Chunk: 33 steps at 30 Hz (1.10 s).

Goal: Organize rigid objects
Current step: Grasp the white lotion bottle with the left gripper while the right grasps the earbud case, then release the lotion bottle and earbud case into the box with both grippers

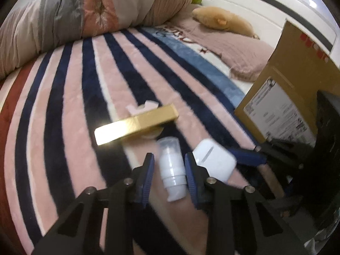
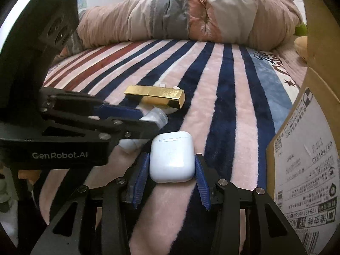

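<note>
On the striped blanket (image 1: 74, 106), a small white pump bottle (image 1: 172, 170) lies between the fingers of my left gripper (image 1: 169, 156). Its right pad touches the bottle and a narrow gap shows at the left pad. A white earbud case (image 2: 172, 157) lies between the pads of my right gripper (image 2: 172, 156), and both pads rest against its sides. The case (image 1: 214, 161) is just right of the bottle. A gold rectangular box (image 1: 136, 125) lies beyond both, also seen as the gold box (image 2: 155, 96). In the right wrist view my left gripper (image 2: 148, 119) comes in from the left around the bottle (image 2: 155, 115).
A cardboard box (image 1: 297, 74) with a printed label stands at the right, close to the right gripper; the same box (image 2: 314, 148) fills the right edge. A bunched duvet (image 1: 85, 17) lies along the back, with a tan plush toy (image 1: 223, 21) beside it.
</note>
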Each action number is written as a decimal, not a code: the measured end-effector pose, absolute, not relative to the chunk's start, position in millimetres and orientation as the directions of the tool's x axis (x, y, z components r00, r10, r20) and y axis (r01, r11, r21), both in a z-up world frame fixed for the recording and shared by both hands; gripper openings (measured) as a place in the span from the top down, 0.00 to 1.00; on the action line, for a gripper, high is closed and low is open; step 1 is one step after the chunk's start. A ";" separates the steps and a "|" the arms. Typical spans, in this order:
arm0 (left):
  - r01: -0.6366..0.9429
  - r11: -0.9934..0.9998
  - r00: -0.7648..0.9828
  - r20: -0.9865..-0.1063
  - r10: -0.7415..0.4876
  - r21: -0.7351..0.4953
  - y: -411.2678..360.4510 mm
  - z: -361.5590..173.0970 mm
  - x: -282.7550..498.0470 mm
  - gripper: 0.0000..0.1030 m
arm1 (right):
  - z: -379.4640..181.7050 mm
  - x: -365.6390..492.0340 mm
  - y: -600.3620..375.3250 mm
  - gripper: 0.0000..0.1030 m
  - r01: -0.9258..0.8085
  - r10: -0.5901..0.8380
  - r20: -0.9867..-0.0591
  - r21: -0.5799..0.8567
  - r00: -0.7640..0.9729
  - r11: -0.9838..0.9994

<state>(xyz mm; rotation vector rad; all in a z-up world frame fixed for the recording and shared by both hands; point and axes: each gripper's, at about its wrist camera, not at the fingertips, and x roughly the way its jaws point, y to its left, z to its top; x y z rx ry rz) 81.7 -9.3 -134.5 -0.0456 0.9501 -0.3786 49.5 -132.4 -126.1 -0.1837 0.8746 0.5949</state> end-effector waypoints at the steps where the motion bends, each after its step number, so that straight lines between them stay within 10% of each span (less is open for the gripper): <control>1: 0.292 0.934 0.514 -0.791 -0.334 -0.204 -8.0 -135.9 80.2 0.74 | -125.5 49.1 -132.4 0.63 -0.558 0.411 -0.768 0.084 0.492 0.825; 19: 0.265 0.956 0.545 -0.798 -0.258 -0.129 -10.2 -134.0 74.6 0.79 | -118.9 53.7 -121.1 0.62 -0.564 0.367 -0.766 0.007 0.528 0.826; 33: 0.244 0.969 0.718 -0.666 -0.203 -0.031 8.1 14.8 -19.2 0.79 | 22.3 -15.8 -137.1 0.62 -0.681 0.589 -0.591 0.090 0.550 0.726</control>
